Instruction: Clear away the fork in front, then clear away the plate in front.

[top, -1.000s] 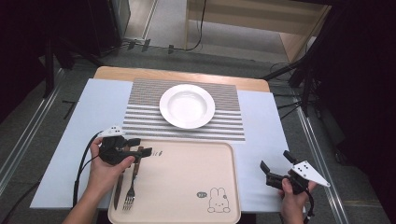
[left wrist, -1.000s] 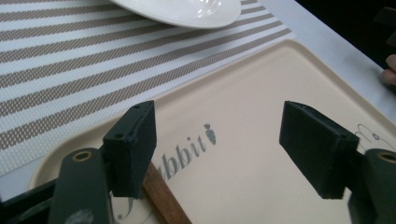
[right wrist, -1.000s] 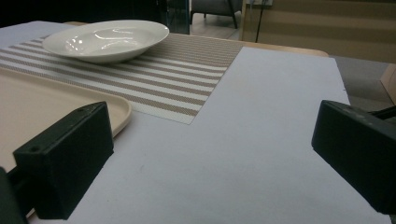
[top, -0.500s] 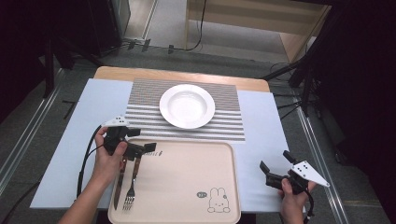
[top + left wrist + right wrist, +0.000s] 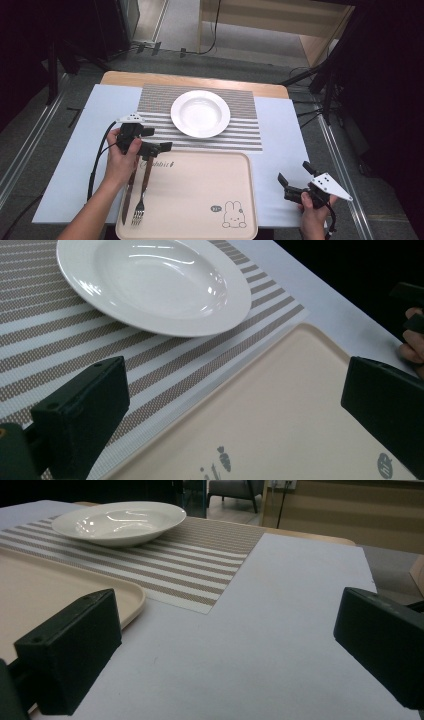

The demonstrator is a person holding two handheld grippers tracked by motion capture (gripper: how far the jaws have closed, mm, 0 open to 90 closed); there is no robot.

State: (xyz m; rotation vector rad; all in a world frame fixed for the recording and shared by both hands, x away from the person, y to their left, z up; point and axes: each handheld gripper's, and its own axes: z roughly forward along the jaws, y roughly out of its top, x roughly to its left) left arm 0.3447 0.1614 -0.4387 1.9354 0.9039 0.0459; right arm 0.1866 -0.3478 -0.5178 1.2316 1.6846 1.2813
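Observation:
My left gripper (image 5: 157, 140) hovers over the tray's far left corner, just past the handle ends of a knife (image 5: 128, 194) and a fork (image 5: 142, 199) that lie side by side on the beige tray (image 5: 200, 190). Its jaws have just been opening and stand wide with nothing between them. In the left gripper view the left gripper (image 5: 235, 390) looks across the tray (image 5: 280, 420) toward the white plate (image 5: 150, 285). My right gripper (image 5: 294, 174) rests open and empty at the table's near right, its jaws pointing left. The plate (image 5: 200, 113) sits on the striped placemat (image 5: 240, 132).
A pale blue mat (image 5: 75, 150) covers the table under the placemat and tray. A rabbit print (image 5: 232, 215) marks the tray's near right corner. In the right gripper view the bare mat (image 5: 280, 630) lies ahead, with the tray (image 5: 45, 590) and the plate (image 5: 120, 520) to the left.
My left gripper has risen off the cutlery handles and drifted toward the far side, its jaws wider than before. The knife and fork stay on the tray. The right gripper has not moved.

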